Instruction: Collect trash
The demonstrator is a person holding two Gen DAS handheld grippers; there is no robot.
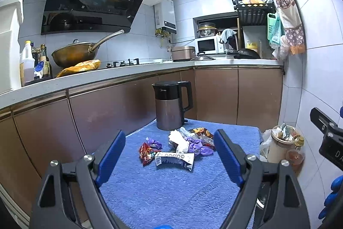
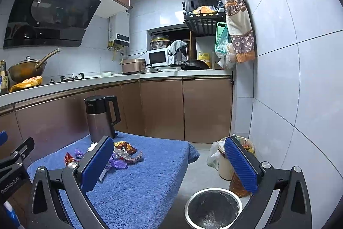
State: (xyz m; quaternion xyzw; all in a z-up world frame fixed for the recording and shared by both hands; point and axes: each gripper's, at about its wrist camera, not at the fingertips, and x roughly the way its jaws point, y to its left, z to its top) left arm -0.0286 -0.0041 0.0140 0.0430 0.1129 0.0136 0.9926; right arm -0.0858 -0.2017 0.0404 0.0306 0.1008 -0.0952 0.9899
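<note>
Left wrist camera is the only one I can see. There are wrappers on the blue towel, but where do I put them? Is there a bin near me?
Observer: Yes. The right wrist view shows a round steel bin on the floor, just off the edge of the blue towel.
Operator: Ooh! Is my other gripper already holding some trash?
Observer: No. The right gripper has its jaws wide apart with nothing between them.
</note>
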